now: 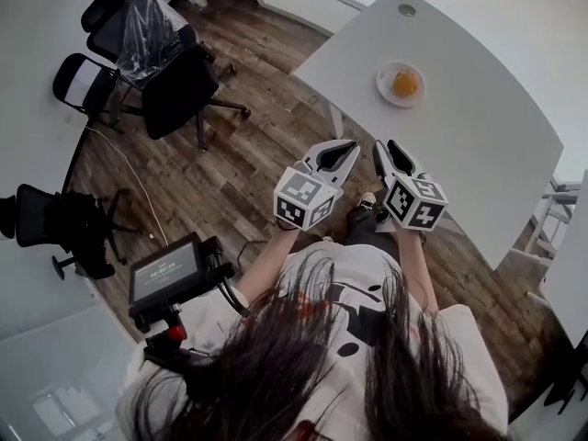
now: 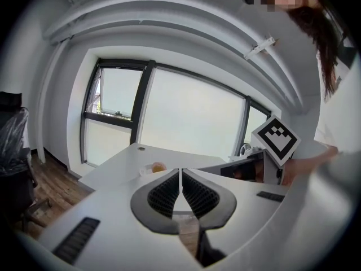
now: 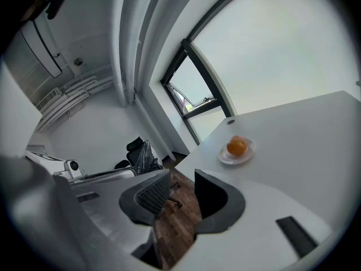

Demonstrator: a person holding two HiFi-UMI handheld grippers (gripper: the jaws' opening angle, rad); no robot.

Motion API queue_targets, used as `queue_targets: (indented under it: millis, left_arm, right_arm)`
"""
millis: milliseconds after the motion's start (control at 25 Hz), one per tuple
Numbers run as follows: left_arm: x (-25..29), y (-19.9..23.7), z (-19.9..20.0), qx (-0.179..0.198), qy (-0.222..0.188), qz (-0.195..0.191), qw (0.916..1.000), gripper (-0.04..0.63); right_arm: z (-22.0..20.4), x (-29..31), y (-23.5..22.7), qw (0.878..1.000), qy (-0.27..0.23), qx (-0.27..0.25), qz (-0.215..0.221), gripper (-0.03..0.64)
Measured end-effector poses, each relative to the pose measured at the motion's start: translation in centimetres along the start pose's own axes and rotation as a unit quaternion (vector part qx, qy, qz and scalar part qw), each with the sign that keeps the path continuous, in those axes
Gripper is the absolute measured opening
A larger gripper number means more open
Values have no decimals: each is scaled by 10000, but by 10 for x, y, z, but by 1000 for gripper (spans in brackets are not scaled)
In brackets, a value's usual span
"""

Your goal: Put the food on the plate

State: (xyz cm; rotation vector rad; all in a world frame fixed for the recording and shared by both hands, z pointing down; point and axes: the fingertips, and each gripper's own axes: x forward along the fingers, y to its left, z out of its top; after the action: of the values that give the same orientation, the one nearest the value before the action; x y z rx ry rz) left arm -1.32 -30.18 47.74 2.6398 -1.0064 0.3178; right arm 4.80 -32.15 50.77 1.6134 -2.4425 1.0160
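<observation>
Holding both tongs out over the wood floor [image 1: 248, 159], the person [image 1: 358, 338] is standing short of the white worktop [image 1: 478, 127], with the left tongs [image 1: 352, 147] and the right tongs [image 1: 384, 147] sitting side by side and pointing toward it. The left tongs [image 2: 180, 171] are showing their ribbed pads pressed together at the tips with nothing caught in them, while the right tongs [image 3: 182, 174] are standing a little apart, framing only a strip of floor. The food, an orange [image 1: 405, 83], is already lying on the small white plate [image 1: 386, 94], which is resting well inside the worktop, away from both tongs; the same orange [image 3: 237, 146] on its plate [image 3: 225, 158] is showing beyond the right tongs, and the left gripper view is catching it small and far off [image 2: 159, 166]. Between the tongs and the plate, the worktop's near edge and a band of floor are lying in the path. A round cable port [image 1: 406, 10] is sitting in the worktop farther back than the plate. Off to the left, several black office chairs [image 1: 179, 85] are crowding together, one of them wearing a plastic cover [image 1: 142, 16]. A small screen [image 1: 165, 270] is hanging beside the person's left arm, and large windows [image 2: 186, 114] are filling the wall behind the worktop.
</observation>
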Motion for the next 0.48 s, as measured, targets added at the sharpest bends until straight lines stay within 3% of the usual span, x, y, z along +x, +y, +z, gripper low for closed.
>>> queue_targets:
  millis: [480]
  left_arm:
    - [-92,-43,-47,29,24,-343,9994,15]
  right_arm:
    - [-65,-64,68,9994,-250,179,-128,141]
